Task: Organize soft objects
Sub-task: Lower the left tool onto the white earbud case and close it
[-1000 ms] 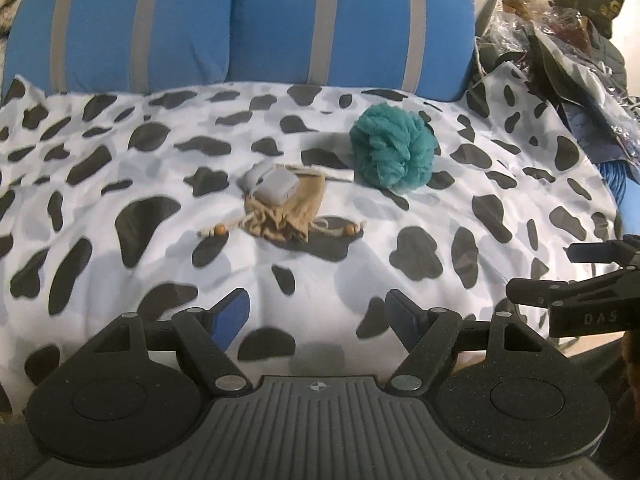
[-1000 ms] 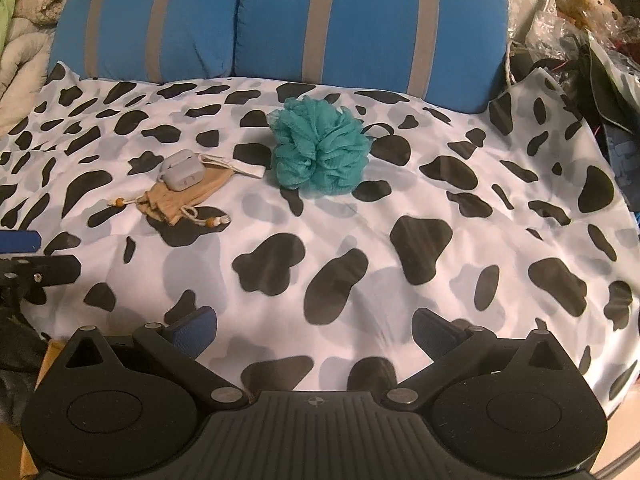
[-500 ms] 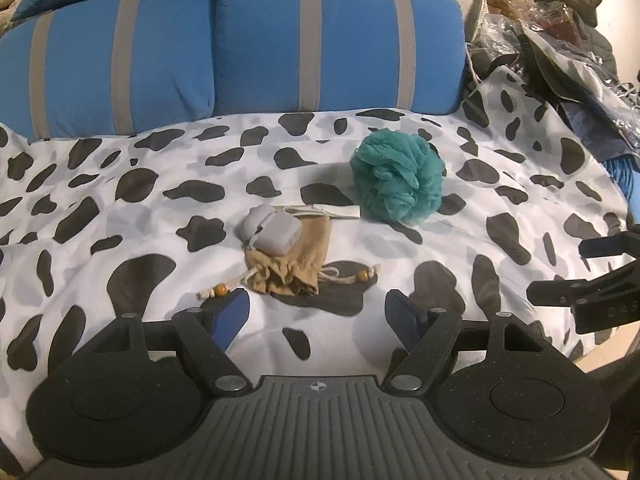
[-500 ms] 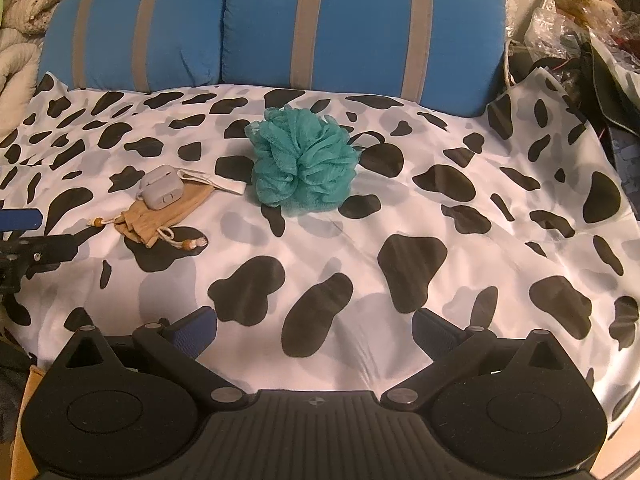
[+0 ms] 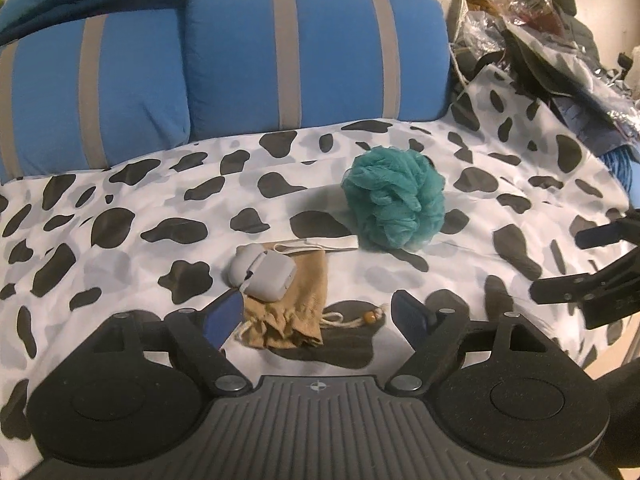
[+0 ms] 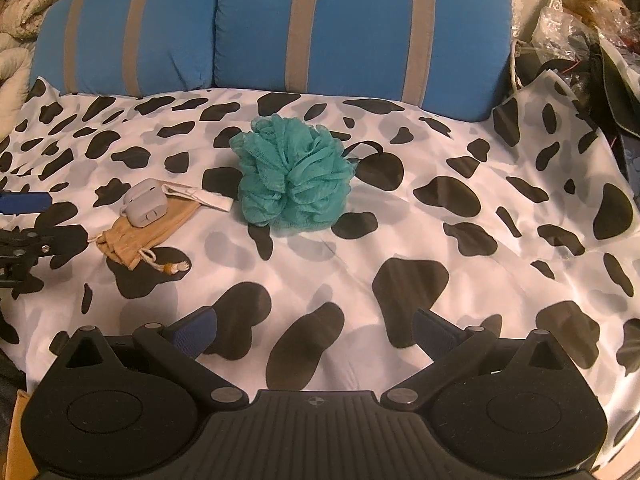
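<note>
With its jaws just widening and empty, the left hand-held gripper (image 5: 316, 318) should straddle the tan pouch (image 5: 294, 308), clear of the grey case (image 5: 264, 278).

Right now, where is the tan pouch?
In the left wrist view, the tan pouch lies on the spotted sheet, under the grey case, near the teal sponge.

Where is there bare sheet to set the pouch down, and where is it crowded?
The spotted sheet lies bare right of the teal bath puff, out to the plastic-bag pile, and in front of the right gripper. Also bare: the stretch left of the tan pouch, below the blue cushions. Crowded: pouch, grey case and puff sit close together.
</note>
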A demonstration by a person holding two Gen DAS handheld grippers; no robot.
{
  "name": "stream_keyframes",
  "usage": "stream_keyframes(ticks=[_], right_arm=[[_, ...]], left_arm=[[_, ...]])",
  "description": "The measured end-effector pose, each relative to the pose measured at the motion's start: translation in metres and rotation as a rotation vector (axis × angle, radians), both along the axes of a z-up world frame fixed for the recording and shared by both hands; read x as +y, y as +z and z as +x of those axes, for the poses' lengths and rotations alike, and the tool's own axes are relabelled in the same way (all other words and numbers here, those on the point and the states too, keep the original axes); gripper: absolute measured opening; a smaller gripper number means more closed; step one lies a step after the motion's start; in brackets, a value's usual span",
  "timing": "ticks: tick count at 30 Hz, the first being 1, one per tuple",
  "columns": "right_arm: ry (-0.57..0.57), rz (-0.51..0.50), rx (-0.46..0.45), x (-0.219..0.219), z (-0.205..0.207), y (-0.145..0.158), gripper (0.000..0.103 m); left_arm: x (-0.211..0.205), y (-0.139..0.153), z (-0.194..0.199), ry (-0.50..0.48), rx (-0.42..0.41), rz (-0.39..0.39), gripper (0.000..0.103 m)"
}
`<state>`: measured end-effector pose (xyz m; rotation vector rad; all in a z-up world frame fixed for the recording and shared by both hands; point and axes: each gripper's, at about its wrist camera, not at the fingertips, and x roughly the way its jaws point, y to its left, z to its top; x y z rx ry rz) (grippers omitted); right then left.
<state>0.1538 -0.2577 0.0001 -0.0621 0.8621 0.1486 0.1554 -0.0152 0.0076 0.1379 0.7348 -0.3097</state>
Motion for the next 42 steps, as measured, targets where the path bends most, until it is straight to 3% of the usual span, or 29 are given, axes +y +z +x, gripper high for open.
stream_keyframes(ticks=[8, 14, 28, 31, 34, 39, 42], right_arm=[[0.005, 0.009, 0.002, -0.006, 0.018, -0.002, 0.103], [0.005, 0.014, 0.008, -0.01, 0.031, -0.004, 0.103], [0.033, -0.007, 0.025, -0.01, 0.05, -0.011, 0.103], [0.04, -0.005, 0.027, -0.01, 0.052, -0.011, 0.103], [0.049, -0.011, 0.031, -0.008, 0.052, -0.012, 0.103], [0.054, -0.012, 0.029, -0.007, 0.053, -0.012, 0.103], [0.049, -0.007, 0.029, -0.007, 0.054, -0.012, 0.103]], left_arm=[[0.006, -0.01, 0.037, 0.017, 0.025, 0.013, 0.081], [0.006, -0.022, 0.067, -0.003, 0.032, 0.067, 0.081], [0.011, -0.067, 0.123, -0.07, 0.119, 0.144, 0.08], [0.009, -0.075, 0.126, -0.103, 0.134, 0.158, 0.077], [0.01, -0.078, 0.127, -0.128, 0.139, 0.13, 0.064], [0.014, -0.075, 0.132, -0.088, 0.177, 0.082, 0.048], [0.013, -0.072, 0.132, -0.065, 0.185, 0.077, 0.047]])
